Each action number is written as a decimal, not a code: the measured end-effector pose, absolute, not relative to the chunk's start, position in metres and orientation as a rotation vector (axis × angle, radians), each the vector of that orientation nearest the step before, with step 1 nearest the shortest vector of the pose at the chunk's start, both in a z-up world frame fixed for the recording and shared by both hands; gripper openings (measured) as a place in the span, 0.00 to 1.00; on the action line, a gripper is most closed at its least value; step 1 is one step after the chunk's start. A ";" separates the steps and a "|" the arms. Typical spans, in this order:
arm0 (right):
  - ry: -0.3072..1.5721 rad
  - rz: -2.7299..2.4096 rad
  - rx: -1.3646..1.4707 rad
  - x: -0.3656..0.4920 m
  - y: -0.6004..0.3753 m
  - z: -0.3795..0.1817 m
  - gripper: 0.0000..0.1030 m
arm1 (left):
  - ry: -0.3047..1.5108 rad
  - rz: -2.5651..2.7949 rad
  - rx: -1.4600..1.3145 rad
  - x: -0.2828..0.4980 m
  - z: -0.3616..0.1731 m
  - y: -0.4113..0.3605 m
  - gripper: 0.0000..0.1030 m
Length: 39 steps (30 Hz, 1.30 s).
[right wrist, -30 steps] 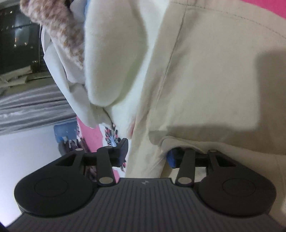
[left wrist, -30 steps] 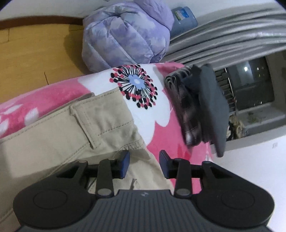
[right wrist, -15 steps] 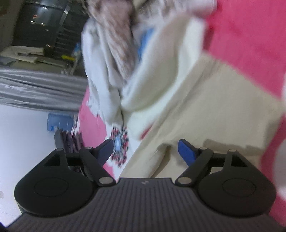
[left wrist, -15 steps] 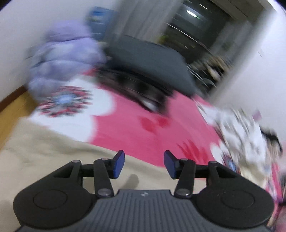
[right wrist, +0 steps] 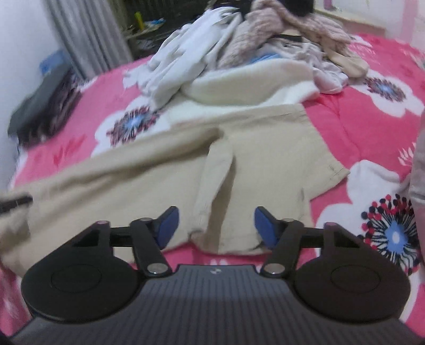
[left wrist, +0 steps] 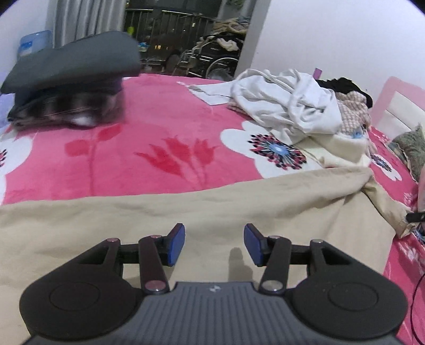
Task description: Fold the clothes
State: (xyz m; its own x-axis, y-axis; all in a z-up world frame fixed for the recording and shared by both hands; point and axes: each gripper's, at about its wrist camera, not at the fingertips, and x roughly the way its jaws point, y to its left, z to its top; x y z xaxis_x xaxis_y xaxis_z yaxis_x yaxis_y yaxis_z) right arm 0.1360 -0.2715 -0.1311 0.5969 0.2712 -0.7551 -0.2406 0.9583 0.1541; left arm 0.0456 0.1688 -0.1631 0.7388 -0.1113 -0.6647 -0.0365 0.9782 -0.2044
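Beige trousers (left wrist: 186,220) lie spread across a pink flowered blanket (left wrist: 159,143). In the right wrist view the same trousers (right wrist: 239,159) show their leg ends near the blanket's front, with one long fold down the middle. My left gripper (left wrist: 214,243) hovers over the beige cloth, open, nothing between its blue pads. My right gripper (right wrist: 215,226) hangs above the trouser hem; its jaws are closing, with no cloth pinched between them. At the right edge of the left wrist view a dark tip of the other gripper (left wrist: 414,217) shows beside the trousers.
A stack of folded dark clothes (left wrist: 71,87) sits at the blanket's far left. A heap of unfolded white, cream and knitted garments (left wrist: 292,106) lies at the far right, also seen as the heap (right wrist: 239,53). Behind stand grey curtains (left wrist: 85,18) and a white wall.
Both grippers let go of the beige trousers, rolled upright and pulled back. The trousers now lie flat on the blanket. The right jaws opened wide, then narrowed.
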 end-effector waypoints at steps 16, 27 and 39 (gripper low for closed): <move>0.764 0.096 -0.203 0.231 -0.290 -0.101 0.03 | 0.730 -0.009 -0.171 0.082 -0.170 0.147 0.49; 0.912 0.060 -0.335 0.322 -0.298 -0.155 0.03 | 0.736 0.045 -0.098 0.109 -0.179 0.135 0.50; 0.837 -0.206 -0.351 0.343 -0.328 -0.161 0.35 | 0.713 0.065 -0.043 0.118 -0.184 0.130 0.54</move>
State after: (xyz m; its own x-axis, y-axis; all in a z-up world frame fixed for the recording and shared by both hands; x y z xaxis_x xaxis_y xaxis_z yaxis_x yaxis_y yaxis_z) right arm 0.3429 -0.3280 -0.1614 0.6544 -0.3141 -0.6878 0.0405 0.9229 -0.3829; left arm 0.1178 0.1301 -0.1842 0.7542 0.0453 -0.6551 -0.0747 0.9971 -0.0171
